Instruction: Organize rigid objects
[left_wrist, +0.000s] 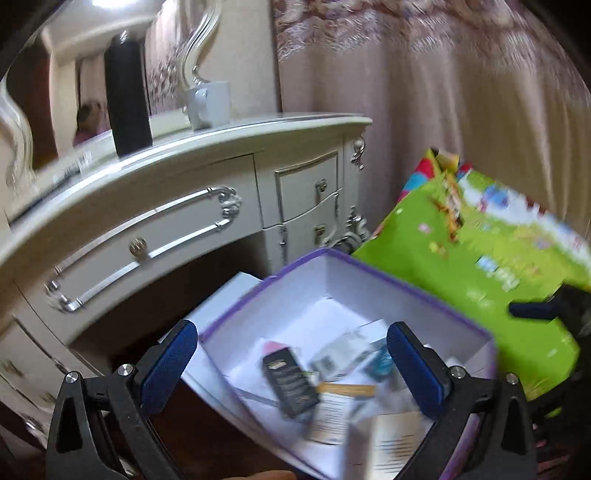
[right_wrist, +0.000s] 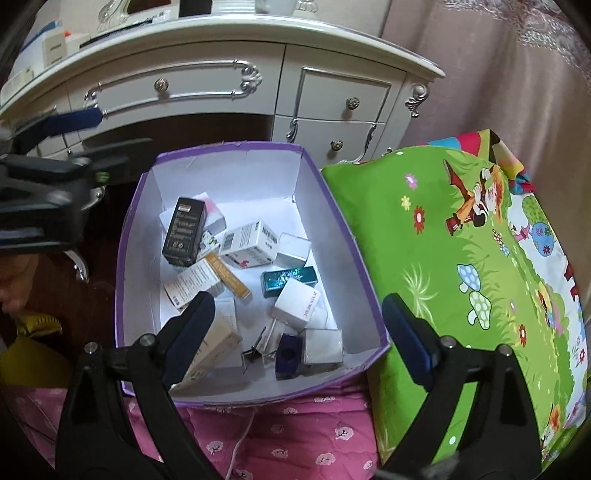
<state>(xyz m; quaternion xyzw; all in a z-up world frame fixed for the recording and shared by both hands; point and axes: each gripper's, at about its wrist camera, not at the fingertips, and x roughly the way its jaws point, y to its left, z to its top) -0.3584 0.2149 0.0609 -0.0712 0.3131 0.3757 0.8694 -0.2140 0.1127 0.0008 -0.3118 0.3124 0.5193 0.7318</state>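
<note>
An open purple-edged white cardboard box (right_wrist: 236, 177) sits on a pink quilt and holds several small cartons: a black one (right_wrist: 184, 230), a white barcode one (right_wrist: 249, 243), a teal one (right_wrist: 288, 280), a white cube (right_wrist: 297, 308) and a dark blue item (right_wrist: 288, 356). My right gripper (right_wrist: 299, 334) is open and empty above the box's near end. My left gripper (left_wrist: 291, 363) is open and empty over the same box (left_wrist: 295, 269); it also shows at the left of the right wrist view (right_wrist: 74, 122). The black carton (left_wrist: 290, 384) lies between its fingers, below them.
A white dressing table (right_wrist: 207, 48) with silver-trimmed drawers stands behind the box; a black bottle (left_wrist: 127, 96) and a white mug (left_wrist: 208, 103) stand on it. A green cartoon-print cushion (right_wrist: 461, 266) lies right of the box. A pink curtain (left_wrist: 443, 92) hangs behind.
</note>
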